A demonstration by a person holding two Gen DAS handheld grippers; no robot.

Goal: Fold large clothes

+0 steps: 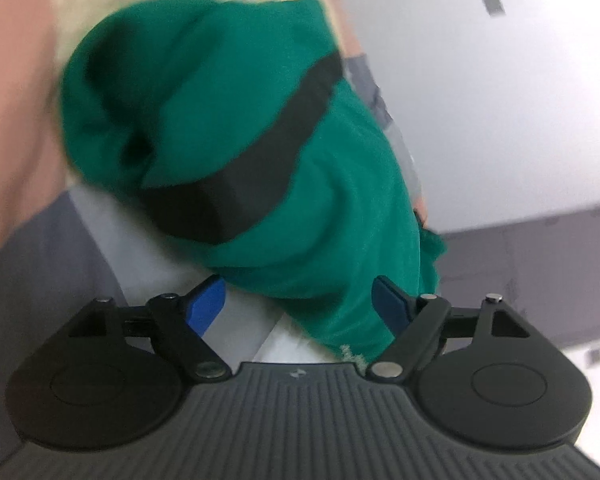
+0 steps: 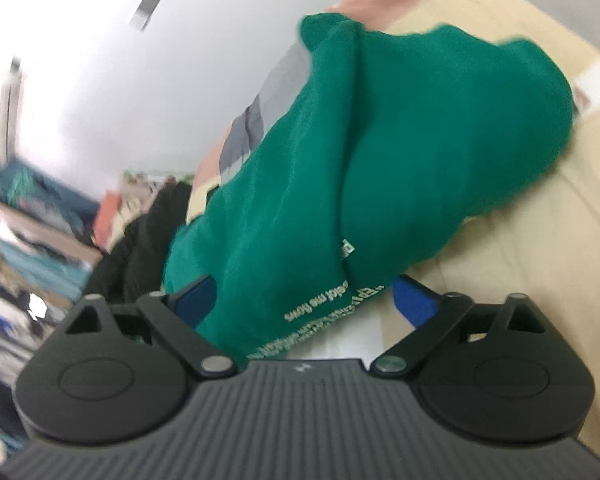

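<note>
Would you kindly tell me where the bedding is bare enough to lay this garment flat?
Free: the cream sheet right of the bunched green garment. Crowded: the dark clothes pile to its left.

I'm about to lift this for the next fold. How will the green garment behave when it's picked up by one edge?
The green garment will probably flop and hang: it already lies in soft rumpled folds. It looks light for its size, thin knit cloth, so a bunched layer may slide off. Its printed hem sits between the open right hand-held gripper fingers, unpinched.
</note>
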